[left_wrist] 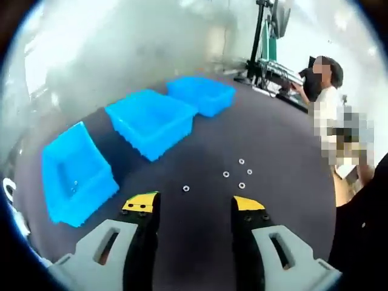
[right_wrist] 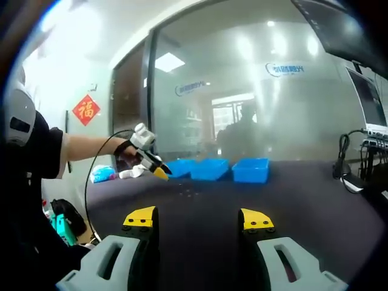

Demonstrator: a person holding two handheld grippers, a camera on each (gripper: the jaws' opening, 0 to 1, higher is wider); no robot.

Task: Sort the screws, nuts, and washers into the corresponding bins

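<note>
Pick-up not yet begun: left gripper (left_wrist: 195,209) and right gripper (right_wrist: 198,219), jaws wide apart w/ nothing held, next must close on the nearest washer (left_wrist: 186,188) for the blue bins (left_wrist: 151,121).

A red diamond-shaped paper sign (right_wrist: 86,110) on the pale wall bears the gold character 福. Blue lettering on the frosted glass partition (right_wrist: 288,69) is too blurred to read.

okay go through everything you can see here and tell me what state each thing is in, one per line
Left gripper: open, holding nothing, above the table.
Right gripper: open, holding nothing.
Near blue bin: upright, a few small pieces inside.
Middle blue bin: upright, looks empty.
Far blue bin: upright, contents unclear.
Small metal parts: loose on the dark table, unsorted.
</note>
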